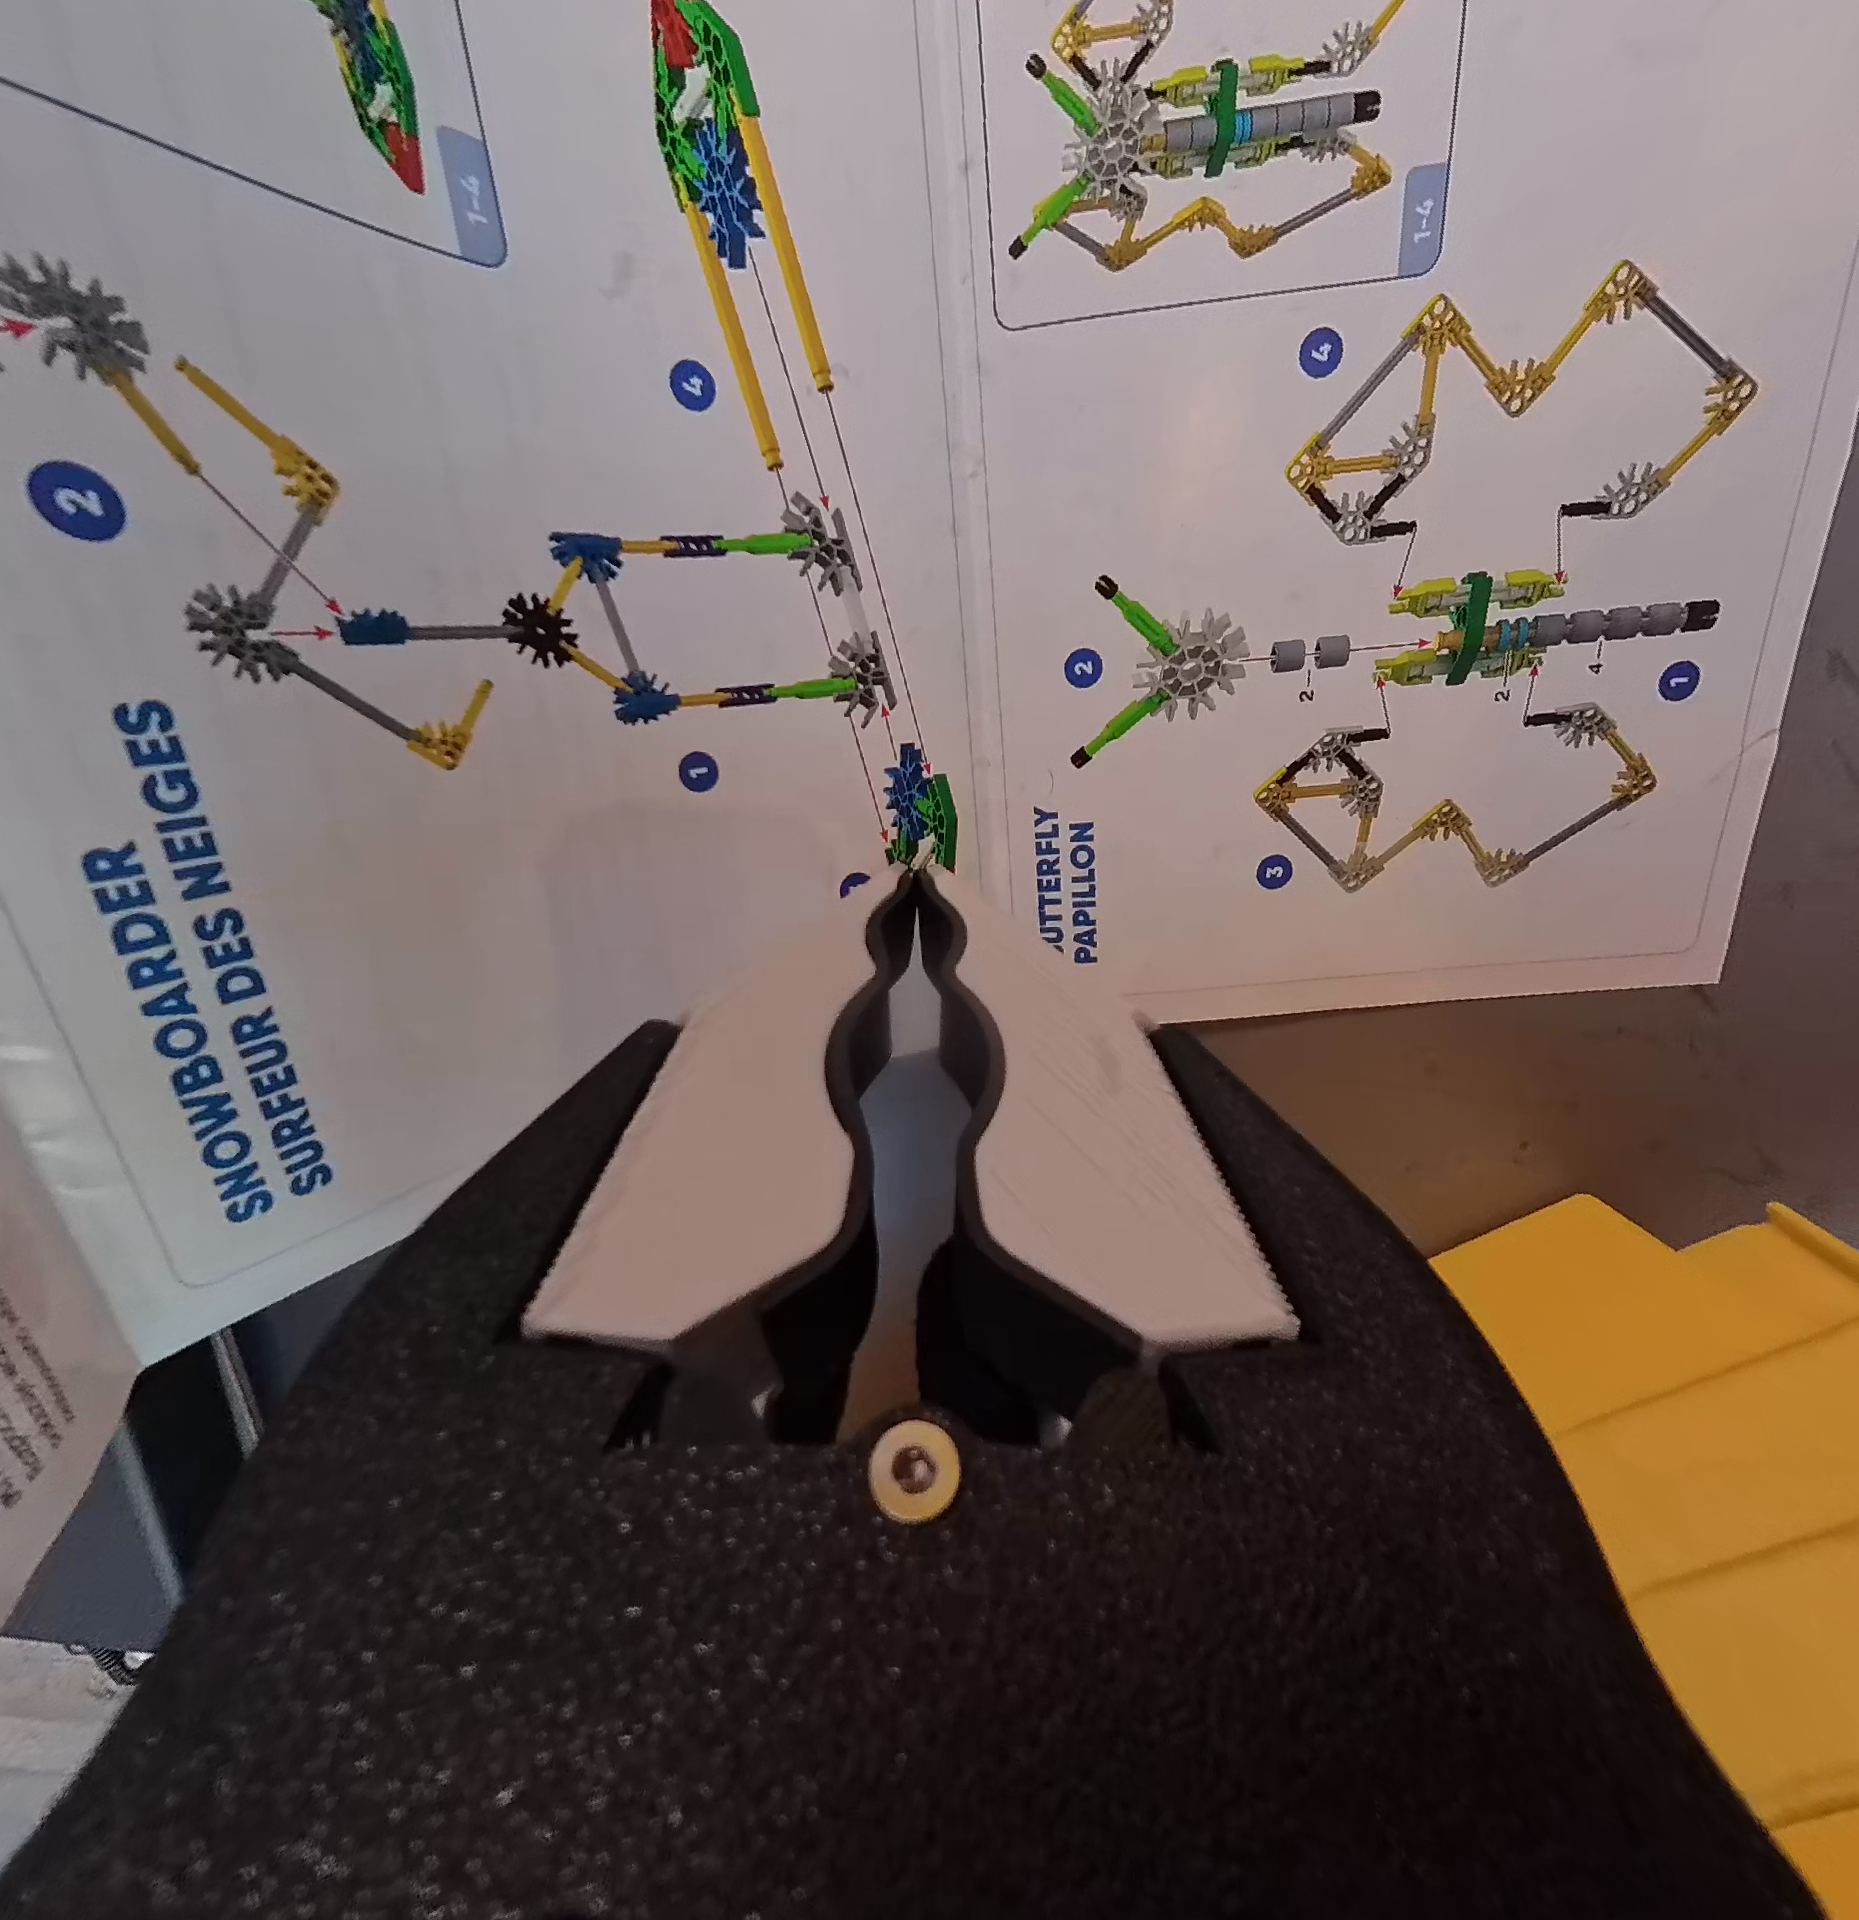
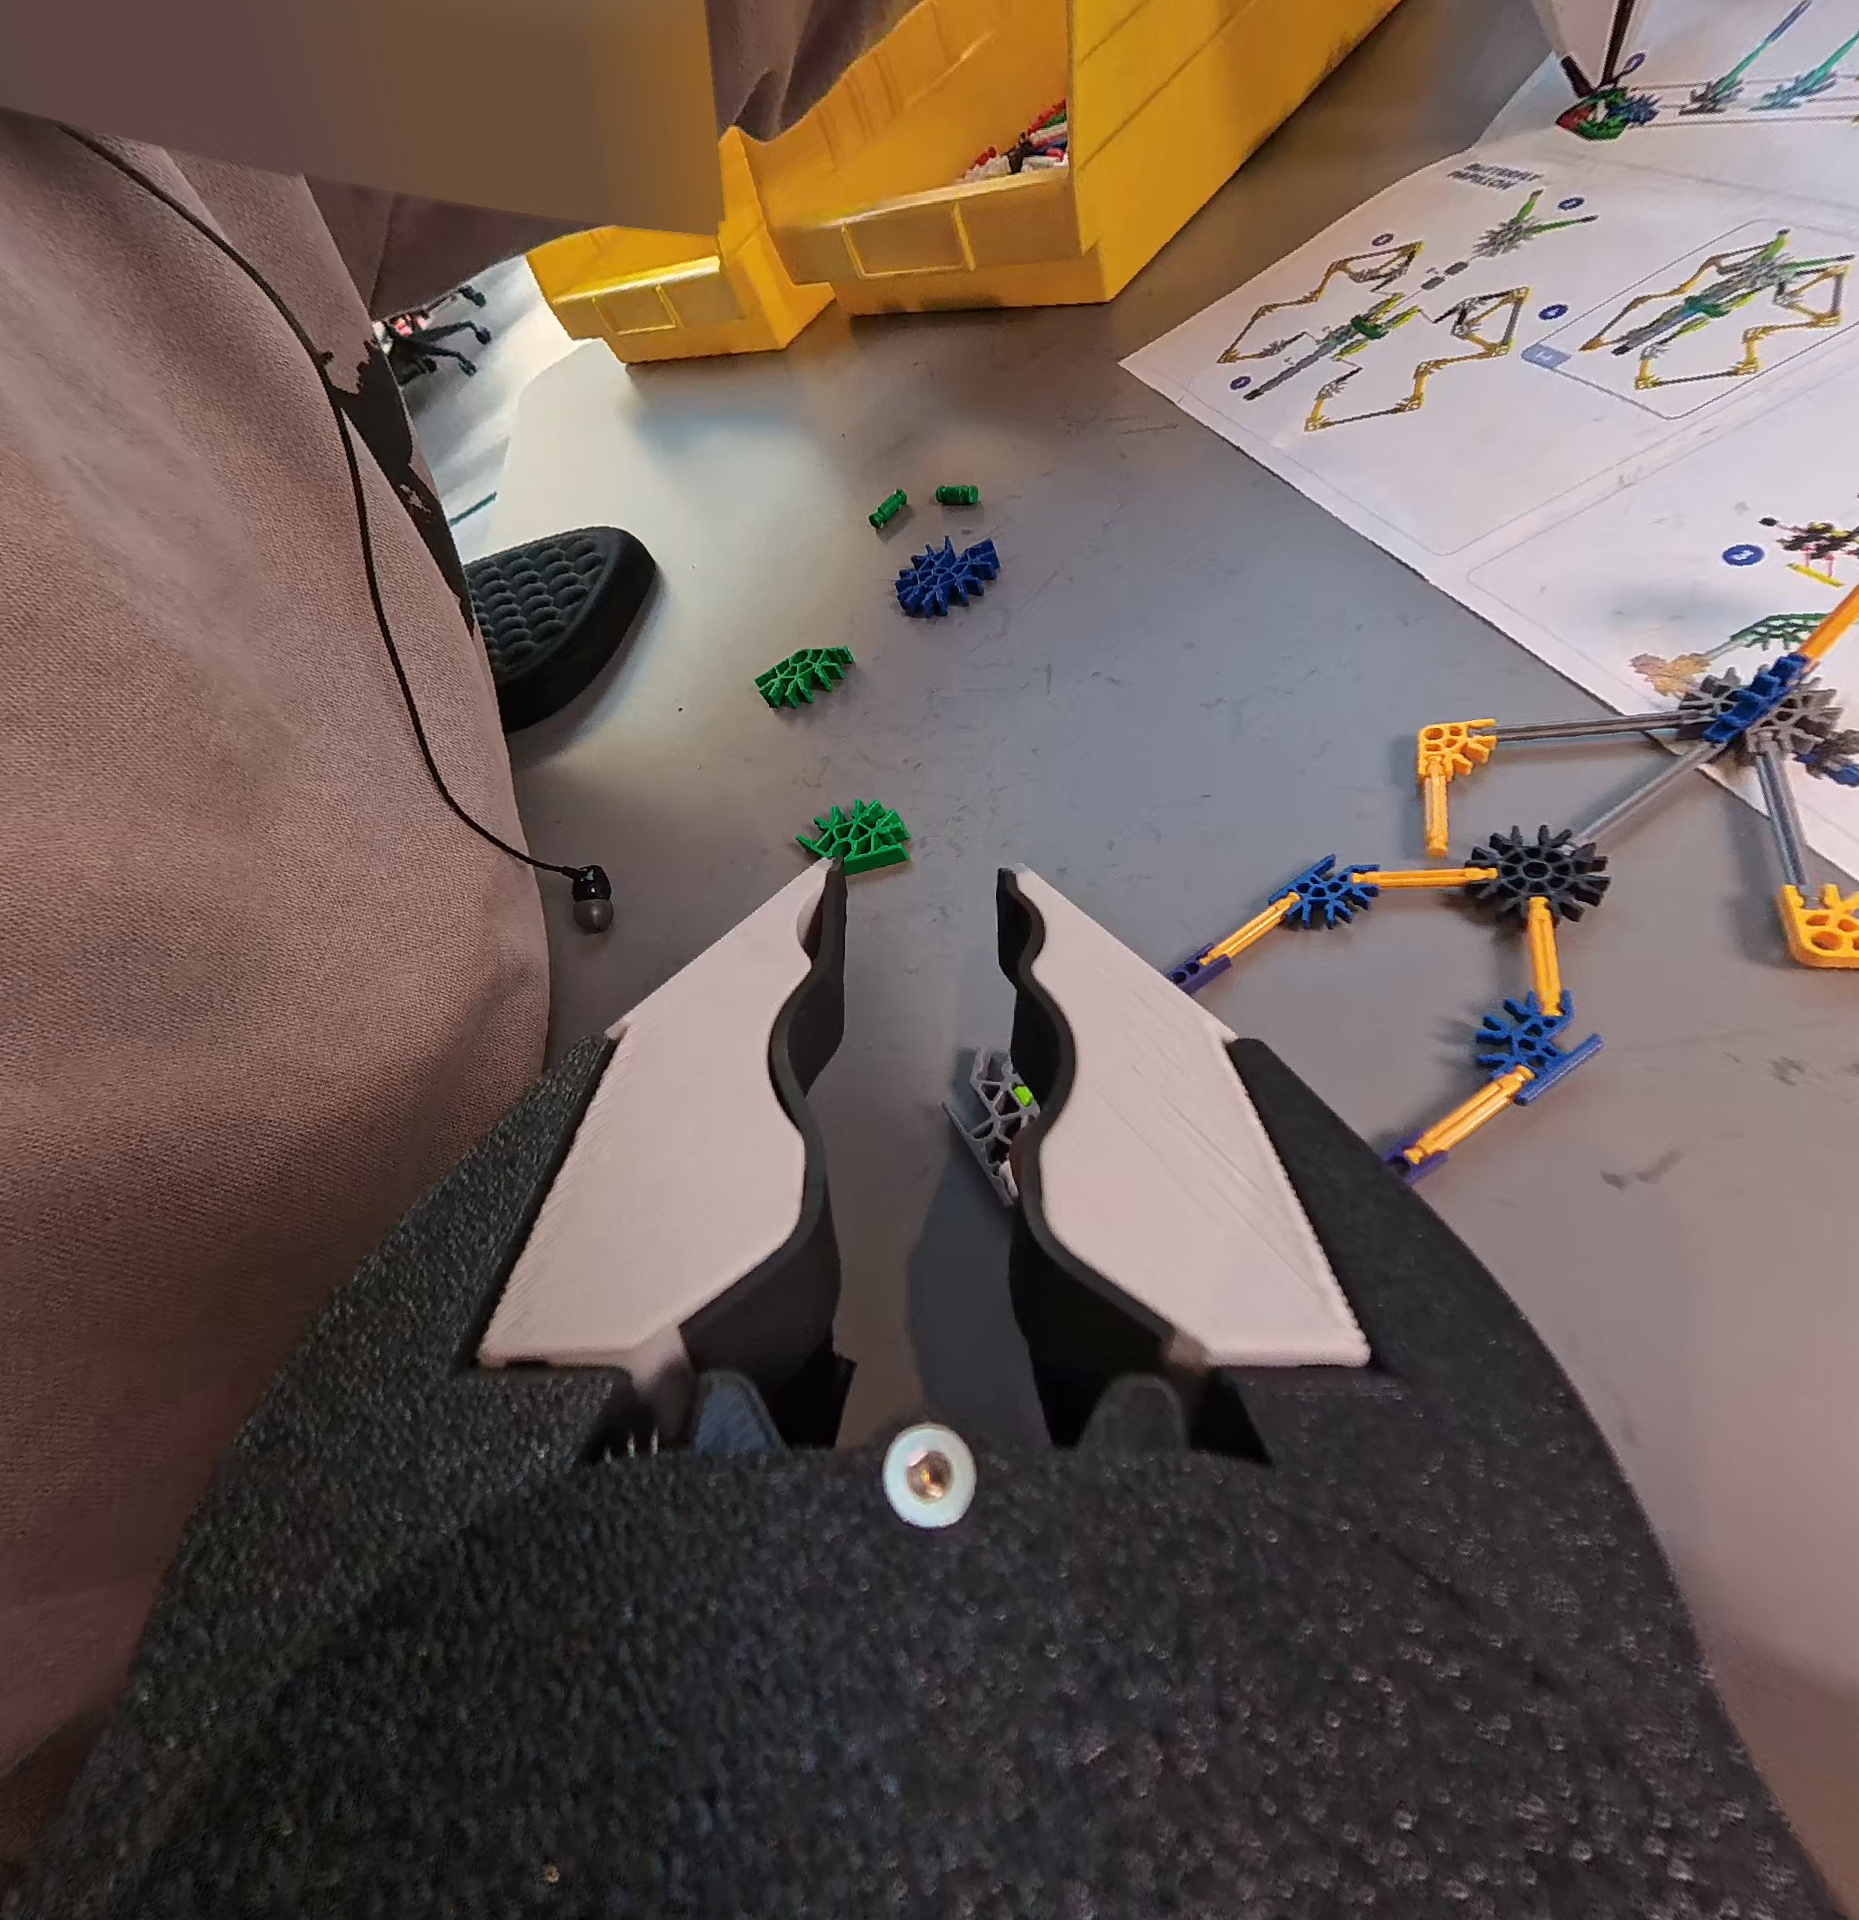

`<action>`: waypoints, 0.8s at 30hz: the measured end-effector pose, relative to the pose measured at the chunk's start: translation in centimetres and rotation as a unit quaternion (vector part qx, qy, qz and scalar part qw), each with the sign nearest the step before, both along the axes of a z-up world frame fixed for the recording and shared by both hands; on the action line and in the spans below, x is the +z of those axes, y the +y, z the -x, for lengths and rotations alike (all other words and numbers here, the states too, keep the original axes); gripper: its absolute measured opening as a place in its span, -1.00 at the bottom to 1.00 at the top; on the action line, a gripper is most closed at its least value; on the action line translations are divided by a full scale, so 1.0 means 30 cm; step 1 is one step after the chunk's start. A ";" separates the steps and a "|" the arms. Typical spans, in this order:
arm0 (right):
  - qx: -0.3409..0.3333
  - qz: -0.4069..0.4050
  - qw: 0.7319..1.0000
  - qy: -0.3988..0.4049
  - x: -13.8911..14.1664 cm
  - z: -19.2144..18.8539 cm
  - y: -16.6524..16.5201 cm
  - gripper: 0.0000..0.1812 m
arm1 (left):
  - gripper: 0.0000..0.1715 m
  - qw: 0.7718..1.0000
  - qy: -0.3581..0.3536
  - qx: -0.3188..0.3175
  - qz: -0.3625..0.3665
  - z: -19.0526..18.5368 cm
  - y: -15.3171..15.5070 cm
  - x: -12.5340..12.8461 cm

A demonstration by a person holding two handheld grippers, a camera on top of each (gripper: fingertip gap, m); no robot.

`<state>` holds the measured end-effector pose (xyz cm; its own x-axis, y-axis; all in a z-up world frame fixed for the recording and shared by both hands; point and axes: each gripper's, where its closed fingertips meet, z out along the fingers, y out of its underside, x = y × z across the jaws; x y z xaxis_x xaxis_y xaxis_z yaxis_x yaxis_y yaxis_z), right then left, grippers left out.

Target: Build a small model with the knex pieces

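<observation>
My left gripper [image 1: 917, 883] is shut, its tips meeting just above an open instruction sheet [image 1: 489, 883] with building diagrams; I see nothing solid between the fingers. My right gripper [image 2: 920, 883] is open and empty above the grey table [image 2: 1164, 644]. A green connector [image 2: 857, 836] lies just beyond its left fingertip. A grey connector with a light green bit [image 2: 992, 1112] lies under its right finger. To the right lies a partly built model [image 2: 1538, 873] of orange rods, blue connectors and a black wheel-like connector.
Another green connector [image 2: 803, 675], a blue connector [image 2: 946, 577] and two short green rods [image 2: 889, 509] lie farther ahead. Yellow bins [image 2: 956, 239] stand at the back, one also in the left wrist view [image 1: 1683, 1455]. A person's clothing with an earphone cable [image 2: 229, 727] fills the left. Across from one pair of fingers to the other is roughly 35 cm. My right gripper is the nearer one to the green connector [image 2: 857, 836]: about 8 cm, against 35 cm.
</observation>
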<state>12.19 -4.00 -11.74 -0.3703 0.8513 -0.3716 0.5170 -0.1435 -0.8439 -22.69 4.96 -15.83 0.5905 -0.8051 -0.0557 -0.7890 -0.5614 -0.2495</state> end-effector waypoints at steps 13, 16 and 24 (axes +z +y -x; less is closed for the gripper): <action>0.000 -0.007 1.000 0.003 0.002 -0.004 -0.002 -0.70 | -1.00 0.997 0.012 -0.006 -0.076 -0.055 0.006 0.154; -0.003 -0.011 1.000 0.006 0.003 -0.004 -0.002 -0.70 | -1.00 0.992 0.013 -0.003 -0.123 -0.115 -0.018 0.260; -0.019 -0.023 0.999 0.025 0.022 -0.002 0.006 -0.70 | -0.96 0.976 -0.069 0.029 -0.206 -0.406 -0.299 0.378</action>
<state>12.23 -3.82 -11.08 -0.3550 0.8809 -0.3130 0.4691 -0.1218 -0.8747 -10.49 -4.01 -4.50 0.6594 -0.6959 -0.2845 -0.7018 -0.4340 -0.5649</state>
